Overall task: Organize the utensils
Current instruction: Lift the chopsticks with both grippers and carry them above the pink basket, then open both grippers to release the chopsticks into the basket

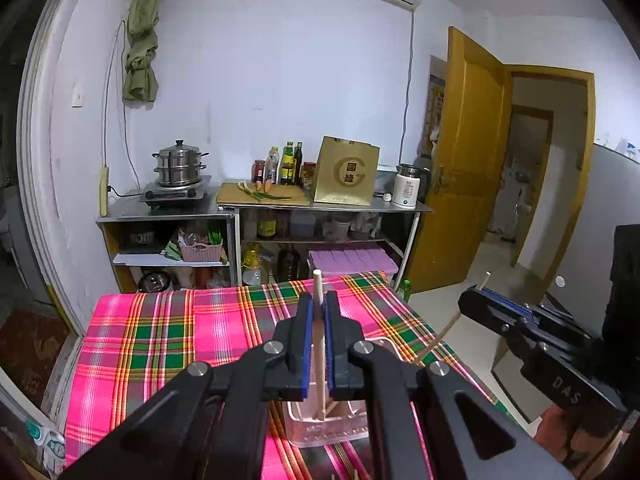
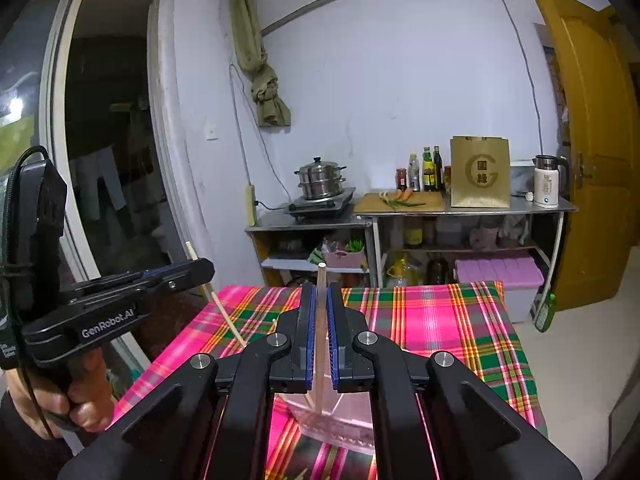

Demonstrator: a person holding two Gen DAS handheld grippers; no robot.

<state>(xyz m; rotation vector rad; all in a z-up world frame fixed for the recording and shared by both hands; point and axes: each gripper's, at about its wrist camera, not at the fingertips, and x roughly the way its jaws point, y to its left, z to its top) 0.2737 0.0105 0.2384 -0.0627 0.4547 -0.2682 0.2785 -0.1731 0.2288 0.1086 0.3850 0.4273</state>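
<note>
My left gripper [image 1: 319, 305] is shut on a pale wooden chopstick [image 1: 319, 344] held upright; its lower end dips into a clear plastic utensil holder [image 1: 328, 426] on the plaid-covered table [image 1: 168, 344]. My right gripper [image 2: 319, 294] is shut on a second wooden chopstick [image 2: 320, 344], also upright, over the same clear holder [image 2: 340, 420]. The right gripper shows at the right of the left wrist view [image 1: 480, 300], and the left gripper at the left of the right wrist view [image 2: 196, 270], each with its chopstick slanting down to the holder.
Beyond the table stand metal shelves [image 1: 264, 212] with a steamer pot [image 1: 180, 166], bottles, a cutting board, a paper bag [image 1: 347, 172] and a kettle. A purple bin [image 1: 352, 262] sits on the floor. An open yellow door [image 1: 460, 168] is at right.
</note>
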